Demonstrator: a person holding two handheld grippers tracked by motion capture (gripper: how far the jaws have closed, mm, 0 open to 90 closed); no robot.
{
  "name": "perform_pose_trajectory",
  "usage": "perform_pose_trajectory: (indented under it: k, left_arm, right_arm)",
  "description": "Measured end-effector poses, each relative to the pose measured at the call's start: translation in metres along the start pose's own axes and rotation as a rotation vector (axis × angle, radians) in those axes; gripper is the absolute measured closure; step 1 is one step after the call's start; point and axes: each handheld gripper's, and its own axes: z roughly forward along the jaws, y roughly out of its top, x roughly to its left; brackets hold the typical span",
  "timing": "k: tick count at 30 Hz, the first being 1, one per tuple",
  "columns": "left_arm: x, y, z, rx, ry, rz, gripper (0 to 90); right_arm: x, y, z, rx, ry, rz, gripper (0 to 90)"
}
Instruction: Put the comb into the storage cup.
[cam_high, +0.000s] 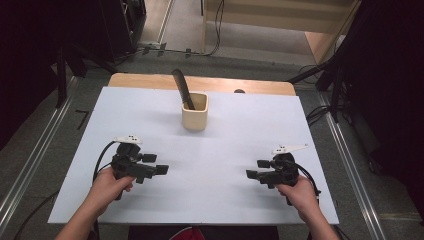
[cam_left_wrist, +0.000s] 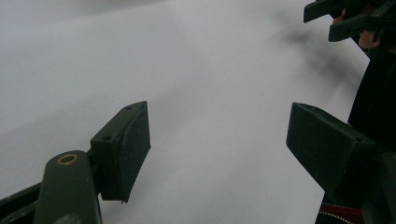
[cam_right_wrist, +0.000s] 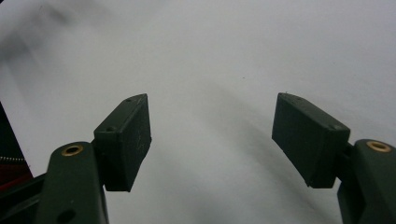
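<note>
A pale wooden cup (cam_high: 195, 111) stands at the middle back of the white table (cam_high: 235, 130), with a dark flat utensil (cam_high: 182, 89) leaning out of it to the left. My left gripper (cam_high: 156, 164) rests low at the front left and points right. In the left gripper view my left gripper (cam_left_wrist: 217, 140) has its jaws wide apart over bare table. At the front right my right gripper (cam_high: 257, 169) points left. My right gripper (cam_right_wrist: 212, 135) is likewise open with nothing between its jaws. Both grippers are well short of the cup.
The table's wooden back edge (cam_high: 150, 80) shows behind the white sheet. Dark stands and cables (cam_high: 330, 85) flank the table on the floor. In the left gripper view the other gripper (cam_left_wrist: 350, 18) appears at the top right.
</note>
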Motion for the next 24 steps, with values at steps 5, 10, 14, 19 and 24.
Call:
perform_pose_trajectory:
  k: [5, 10, 14, 19, 24]
  left_arm:
    - [0.003, -0.009, -0.007, 0.007, 0.028, 0.008, 23.2]
    - [0.007, -0.015, -0.014, -0.01, 0.051, 0.003, 23.2]
    - [0.01, -0.018, -0.019, -0.02, 0.067, -0.005, 23.2]
    - [0.012, -0.019, -0.02, -0.024, 0.076, 0.0, 23.2]
    - [0.015, -0.02, -0.02, -0.014, 0.083, 0.003, 23.2]
  right_arm:
    - [0.0, 0.0, -0.001, -0.002, -0.001, 0.003, 26.3]
    - [-0.001, -0.001, 0.001, 0.013, -0.01, 0.006, 26.3]
    - [-0.001, -0.001, 0.001, 0.009, -0.008, 0.008, 26.4]
    - [0.0, -0.001, 0.001, 0.012, -0.005, 0.004, 26.4]
    - [0.001, -0.001, 0.001, 0.014, -0.006, 0.001, 26.4]
